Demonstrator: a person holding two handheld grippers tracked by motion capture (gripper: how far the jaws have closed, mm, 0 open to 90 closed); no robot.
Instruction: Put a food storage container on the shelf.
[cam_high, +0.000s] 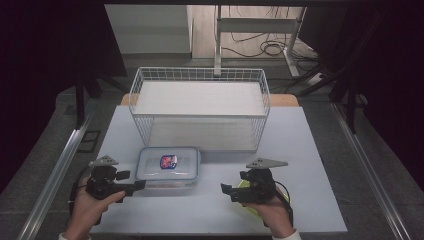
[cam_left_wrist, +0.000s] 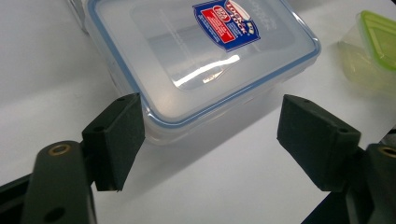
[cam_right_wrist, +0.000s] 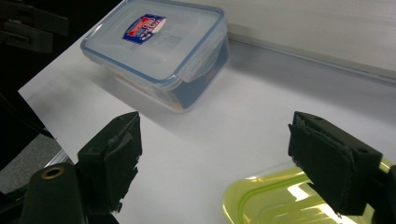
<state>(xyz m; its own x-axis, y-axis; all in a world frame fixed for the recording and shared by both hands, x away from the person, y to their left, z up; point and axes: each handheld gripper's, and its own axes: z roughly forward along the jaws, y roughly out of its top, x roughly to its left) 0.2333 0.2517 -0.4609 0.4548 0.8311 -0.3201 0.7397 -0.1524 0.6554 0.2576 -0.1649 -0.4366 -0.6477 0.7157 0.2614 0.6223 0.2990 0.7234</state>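
Observation:
A clear lidded food box (cam_high: 168, 168) with a blue seal and a red-and-blue label lies on the white table in front of the wire basket. My left gripper (cam_high: 138, 186) is open, its jaws spread at the box's near left corner (cam_left_wrist: 187, 70), not touching it. A smaller box with a yellow-green lid (cam_right_wrist: 285, 200) sits at the right front, partly hidden under my right gripper (cam_high: 226, 190). That gripper is open and holds nothing; the green lid lies just beneath its right jaw. The clear box (cam_right_wrist: 159, 46) lies farther off to its left.
A white wire basket (cam_high: 200, 107) with a solid floor stands at the back middle of the table (cam_high: 310, 165). Metal rails run along both sides of the table. Table legs and cables (cam_high: 265, 45) lie on the floor beyond.

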